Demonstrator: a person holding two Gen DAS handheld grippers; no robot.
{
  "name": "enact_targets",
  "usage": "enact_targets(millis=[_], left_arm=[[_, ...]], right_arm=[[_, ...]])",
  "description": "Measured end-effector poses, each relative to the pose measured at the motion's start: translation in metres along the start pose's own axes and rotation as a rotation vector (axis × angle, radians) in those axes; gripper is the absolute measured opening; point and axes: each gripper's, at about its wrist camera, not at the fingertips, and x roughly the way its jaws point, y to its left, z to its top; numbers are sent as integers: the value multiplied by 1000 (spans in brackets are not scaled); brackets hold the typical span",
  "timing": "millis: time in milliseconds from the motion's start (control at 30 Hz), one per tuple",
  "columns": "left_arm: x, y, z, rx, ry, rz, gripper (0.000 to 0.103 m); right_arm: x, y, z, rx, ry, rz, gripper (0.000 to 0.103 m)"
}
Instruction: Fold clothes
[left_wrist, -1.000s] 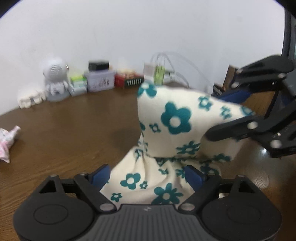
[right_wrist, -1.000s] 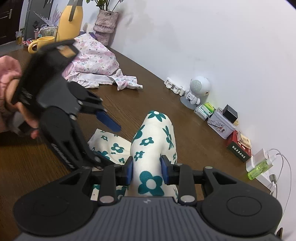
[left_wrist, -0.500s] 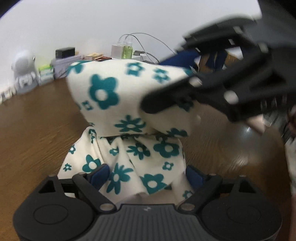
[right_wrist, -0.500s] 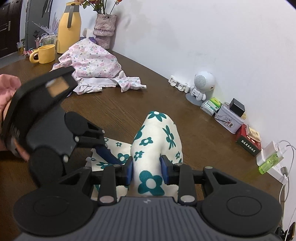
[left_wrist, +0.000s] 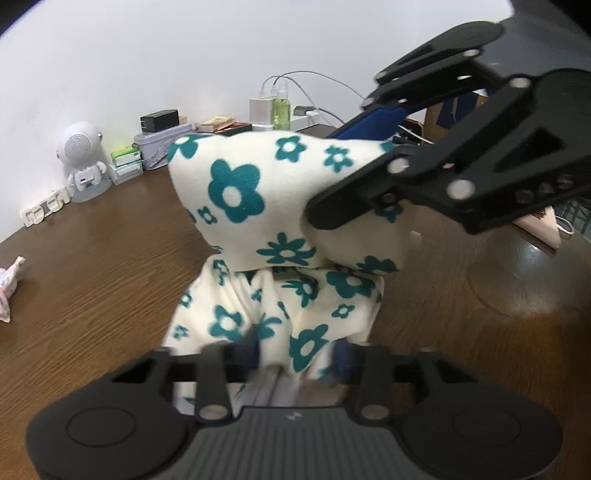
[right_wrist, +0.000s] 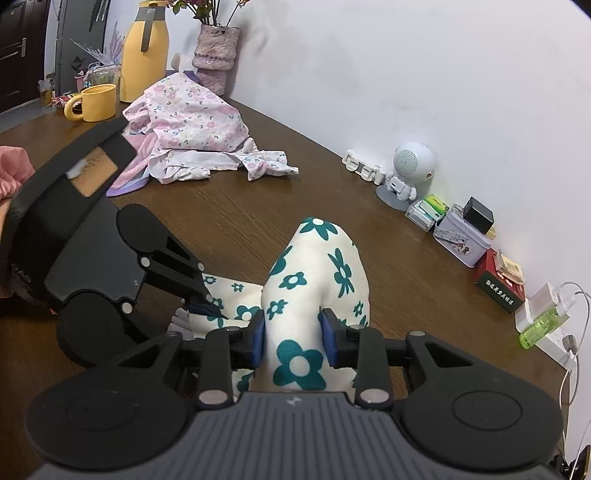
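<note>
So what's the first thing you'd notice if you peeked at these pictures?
The cream cloth with big teal flowers, sticking up in the middle of the brown table. The right gripper pinches its raised fold, while the left gripper is closing around the lower part. Next comes the little white astronaut toy by the wall, and the pink flowery clothes heaped near a yellow mug.
</note>
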Motion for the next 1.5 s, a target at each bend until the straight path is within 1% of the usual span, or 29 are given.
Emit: enact_targets(millis=[100,167,200,233,300,400,433,467,500,533,567,633,667,767,900,933,967,1000,1033,1067,1133,1167,1233,1300,1367,1400,1433,1467,1500], left_arm=[[-22,-1,-3,-12,-53,6,72],[-30,5,-2,-21,-88,39,85],[-29,9,-1,-21,-90,59,86],[-27,12,-1,-21,-89,81,88],[-18,20,1,-25,-56,77,88],[-3,31,3,-34,2,38,86],[2,34,4,-38,22,25,80],[-1,35,2,-51,24,6,69],[-4,36,-1,-66,24,-14,63],[-6,37,-2,-68,25,-15,46],[-7,39,-2,-77,27,-24,32],[-9,43,-2,-106,31,-42,19],[-12,43,-4,-118,29,-44,18],[-19,44,-10,-160,14,-49,19],[-26,40,-15,-162,-6,-50,24],[-27,40,-17,-160,-10,-47,30],[-29,39,-18,-158,-13,-43,39],[-30,38,-19,-156,-16,-39,44],[-33,39,-21,-157,-17,-26,56],[-36,40,-22,-159,-18,-13,64],[-43,45,-24,-168,-30,11,64],[-51,47,-25,-183,-55,20,64],[-65,51,-24,-213,-121,35,62],[-82,56,-20,-246,-211,44,58],[-89,58,-11,-269,-273,19,46],[-90,58,-6,-277,-294,2,43],[-87,55,-1,-271,-300,-10,40],[-81,51,3,-258,-291,-10,33],[-74,46,8,-244,-279,-8,28]], right_arm=[[1,1,-1,1,1,9,30],[2,1,-1,3,-1,13,30],[2,1,-1,4,-2,15,31],[3,2,-1,5,-2,17,31],[5,3,-1,7,-1,23,31],[6,5,-1,7,2,26,31],[6,6,0,7,3,27,31],[6,6,0,7,4,28,31],[7,6,1,6,5,29,31],[8,5,1,6,6,30,31],[8,5,2,5,7,31,31],[10,6,3,7,7,34,31],[11,7,3,7,7,36,31],[15,11,4,8,7,43,32],[21,16,3,26,5,64,32],[22,18,2,31,6,73,33],[24,20,1,35,7,81,33],[25,22,0,36,9,90,33],[26,23,-2,35,11,98,33],[27,25,-3,34,12,106,33],[28,28,-6,36,13,119,34],[29,29,-7,39,12,127,35],[32,34,-10,37,12,138,35],[34,38,-13,34,7,141,36],[35,42,-16,34,-3,138,36],[35,43,-17,34,-8,136,36],[35,44,-18,35,-13,132,36],[35,45,-20,35,-20,129,36],[35,45,-21,40,-27,132,37]])
